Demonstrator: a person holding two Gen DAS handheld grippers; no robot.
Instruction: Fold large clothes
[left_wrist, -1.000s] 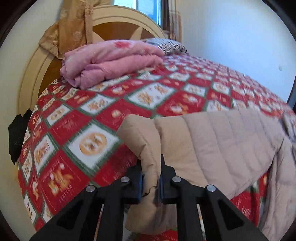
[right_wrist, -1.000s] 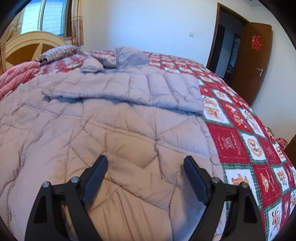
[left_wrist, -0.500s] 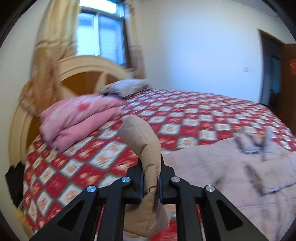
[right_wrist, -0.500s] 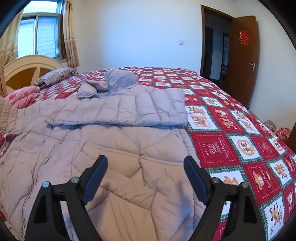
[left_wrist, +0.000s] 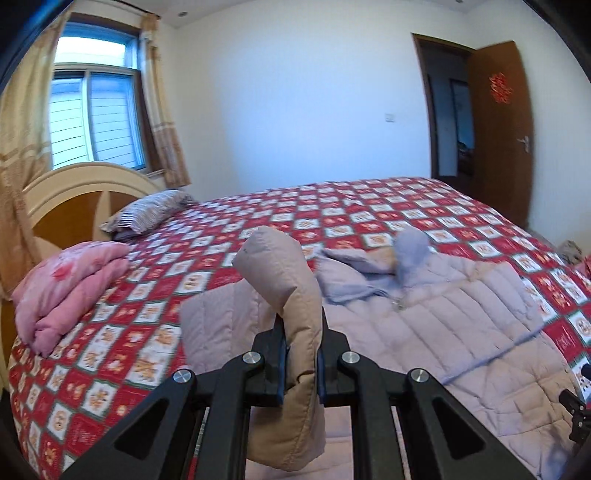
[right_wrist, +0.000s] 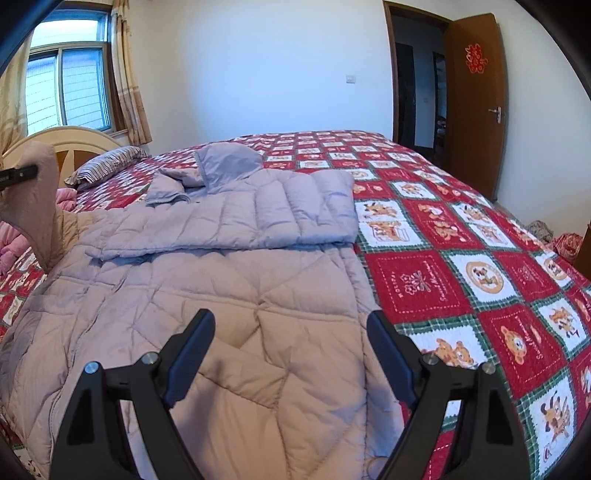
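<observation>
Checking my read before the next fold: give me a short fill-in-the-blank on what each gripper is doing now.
1. The left gripper is shut on the coat's ____.
2. The right gripper hovers over the coat with jaws ____.
3. The coat lies on a red patterned ____.

Missing words: sleeve; open; bedspread

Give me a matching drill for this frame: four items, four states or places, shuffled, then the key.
Items:
1. left gripper
2. right gripper
3. pink blanket
4. striped pillow

States or places:
A. open, above the coat's lower part
B. folded, on the bed near the headboard
C. shut on the coat's sleeve
D. lying by the headboard below the window

The coat lies spread on the red checked bedspread; its sleeve is lifted in the left gripper.

Pairs: 1-C, 2-A, 3-B, 4-D
</observation>
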